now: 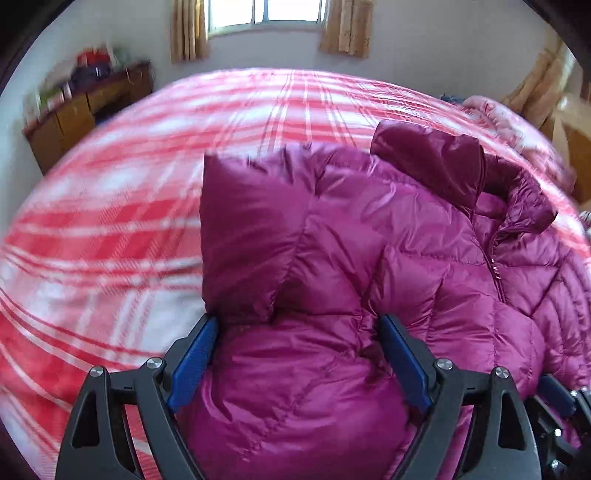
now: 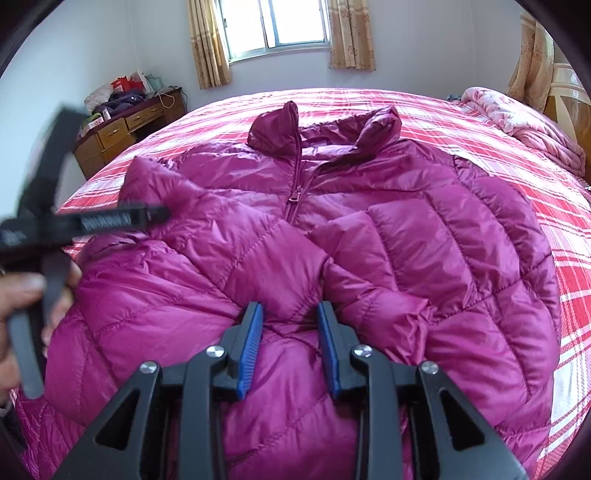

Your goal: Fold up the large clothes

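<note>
A magenta quilted down jacket (image 2: 303,236) lies front up on a bed with a red and white plaid sheet (image 2: 554,236), collar toward the window. Both sleeves are folded across its chest. My left gripper (image 1: 297,325) is open, its blue pads straddling the left sleeve (image 1: 251,229), which shows blurred in the left wrist view. My right gripper (image 2: 290,314) is open just above the jacket's lower front (image 2: 291,350), holding nothing. The left gripper also shows blurred at the left edge of the right wrist view (image 2: 55,221), held by a hand.
A wooden desk (image 2: 125,129) with clutter stands left of the bed by the wall. A pink floral quilt (image 2: 517,114) is bunched at the bed's far right corner. A curtained window (image 2: 277,26) is behind the bed. Bare sheet (image 1: 110,206) lies left of the jacket.
</note>
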{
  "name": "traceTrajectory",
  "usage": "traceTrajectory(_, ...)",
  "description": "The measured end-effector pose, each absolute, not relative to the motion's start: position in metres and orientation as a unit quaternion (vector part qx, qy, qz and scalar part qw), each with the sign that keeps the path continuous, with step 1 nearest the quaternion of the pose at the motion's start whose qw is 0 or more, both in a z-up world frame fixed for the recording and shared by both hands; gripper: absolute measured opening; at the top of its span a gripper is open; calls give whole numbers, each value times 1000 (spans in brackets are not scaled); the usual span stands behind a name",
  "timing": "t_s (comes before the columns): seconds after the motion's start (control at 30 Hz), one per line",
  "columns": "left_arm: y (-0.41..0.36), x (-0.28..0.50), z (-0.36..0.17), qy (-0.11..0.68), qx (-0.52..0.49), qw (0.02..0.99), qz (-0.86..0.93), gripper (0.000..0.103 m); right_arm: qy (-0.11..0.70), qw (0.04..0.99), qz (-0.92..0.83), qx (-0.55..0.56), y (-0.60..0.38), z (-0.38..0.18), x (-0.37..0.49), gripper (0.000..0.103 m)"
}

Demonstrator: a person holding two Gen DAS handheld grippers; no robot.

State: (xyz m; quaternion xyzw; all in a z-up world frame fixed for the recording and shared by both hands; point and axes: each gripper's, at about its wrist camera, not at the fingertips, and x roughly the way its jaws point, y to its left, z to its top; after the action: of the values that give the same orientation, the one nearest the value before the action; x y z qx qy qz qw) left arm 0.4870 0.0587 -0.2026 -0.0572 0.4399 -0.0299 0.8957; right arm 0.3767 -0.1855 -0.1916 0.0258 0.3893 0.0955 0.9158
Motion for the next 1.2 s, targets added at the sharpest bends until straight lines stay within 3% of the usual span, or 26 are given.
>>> traceTrajectory(0.17,64,485,-199,431,-68,899,-29,91,389,916,96,27,-186,-192,376,32)
traceTrajectory(0.43,73,469,-142,330,-117,937,-15,91,386,917,97,24,-185,-192,376,34)
traceTrajectory(0.7,33,512,-186,430,-87,896,-69,91,383,917,102,33,-186,-190,376,34)
traceTrajectory(1.0,20,505,-199,424,-34,903,-51,92,384,917,101,30,-185,-191,376,34)
traceTrajectory(1.2,18,502,-198,424,-21,904,-55,92,392,909,134,57,-191,-191,380,46)
